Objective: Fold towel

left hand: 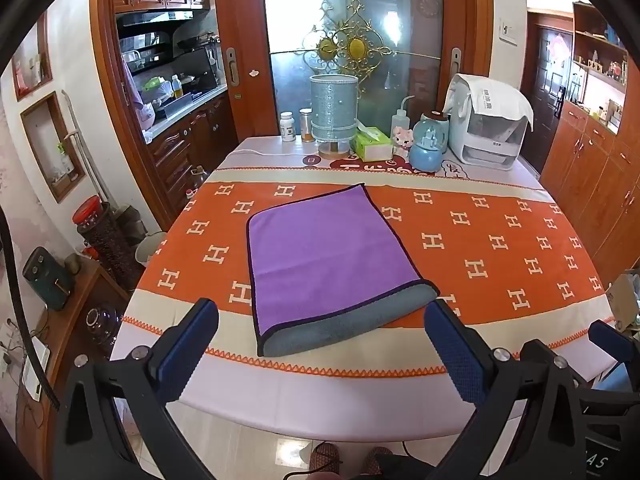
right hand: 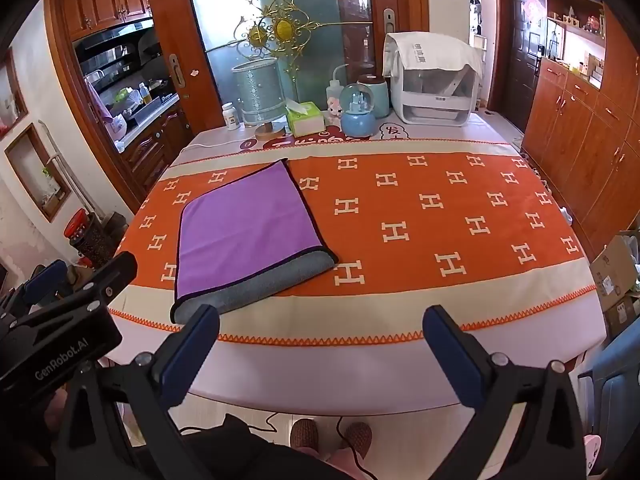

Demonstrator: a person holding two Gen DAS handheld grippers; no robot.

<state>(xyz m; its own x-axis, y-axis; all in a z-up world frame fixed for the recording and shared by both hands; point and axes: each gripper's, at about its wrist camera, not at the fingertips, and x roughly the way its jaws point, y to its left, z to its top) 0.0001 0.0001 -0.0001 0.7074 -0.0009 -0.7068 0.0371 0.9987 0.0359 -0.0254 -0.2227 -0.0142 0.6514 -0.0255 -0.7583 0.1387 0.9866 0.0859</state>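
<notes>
A purple towel (left hand: 324, 256) with a dark border lies folded flat on the orange patterned tablecloth (left hand: 500, 248), its grey underside showing along the near edge (left hand: 344, 328). My left gripper (left hand: 320, 340) is open and empty, held above the near table edge just in front of the towel. In the right wrist view the towel (right hand: 244, 228) lies to the left of centre. My right gripper (right hand: 320, 344) is open and empty over the near edge, to the right of the towel. The left gripper's body (right hand: 60, 344) shows at the left of that view.
At the table's far end stand two pill bottles (left hand: 287, 127), a glittery cylinder (left hand: 334, 108), a tissue box (left hand: 372, 144), a squeeze bottle (left hand: 400, 120), a snow globe (left hand: 428, 144) and a white appliance (left hand: 488, 124). Wooden cabinets (left hand: 592, 184) line the right. My slippers (right hand: 332, 436) show below.
</notes>
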